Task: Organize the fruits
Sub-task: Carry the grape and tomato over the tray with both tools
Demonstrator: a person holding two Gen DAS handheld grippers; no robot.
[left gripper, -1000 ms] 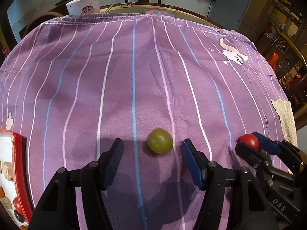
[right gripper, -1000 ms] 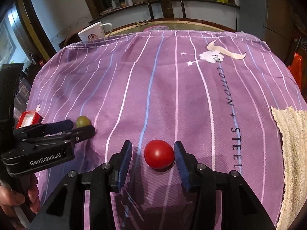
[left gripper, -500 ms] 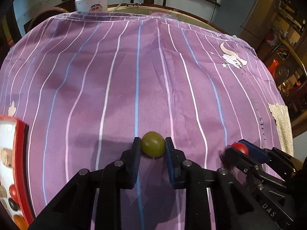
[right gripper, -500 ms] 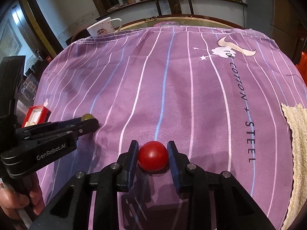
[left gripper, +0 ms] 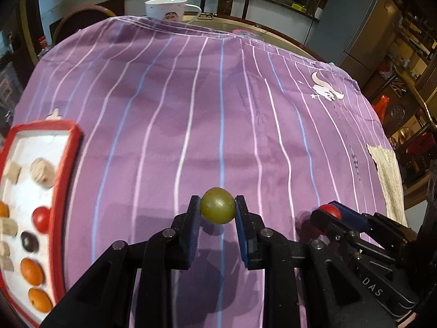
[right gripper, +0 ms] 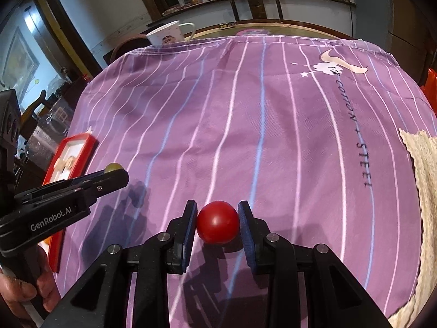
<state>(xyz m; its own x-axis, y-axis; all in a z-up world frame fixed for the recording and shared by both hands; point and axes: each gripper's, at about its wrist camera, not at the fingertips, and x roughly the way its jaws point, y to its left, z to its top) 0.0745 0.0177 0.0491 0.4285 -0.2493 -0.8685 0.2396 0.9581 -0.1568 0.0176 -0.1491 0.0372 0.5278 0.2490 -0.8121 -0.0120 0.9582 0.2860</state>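
Note:
My left gripper (left gripper: 217,209) is shut on a green grape (left gripper: 217,205) and holds it just above the purple striped cloth (left gripper: 218,109). My right gripper (right gripper: 217,222) is shut on a red cherry tomato (right gripper: 217,222), also lifted off the cloth. The right gripper and its tomato (left gripper: 330,212) show at the lower right of the left wrist view. The left gripper and the grape (right gripper: 114,167) show at the left of the right wrist view. A red-rimmed white tray (left gripper: 65,164) at the left holds a red tomato, orange fruits, a dark fruit and beige pieces.
A white cartoon mug (left gripper: 168,9) stands at the far edge of the table. A beige woven mat (right gripper: 420,191) lies at the right edge. Chairs and a counter stand behind the table. The person's hand (right gripper: 24,292) holds the left gripper.
Both grippers closed on their fruits and lifted them off the cloth. The left gripper moved so that more of the tray shows at the left.

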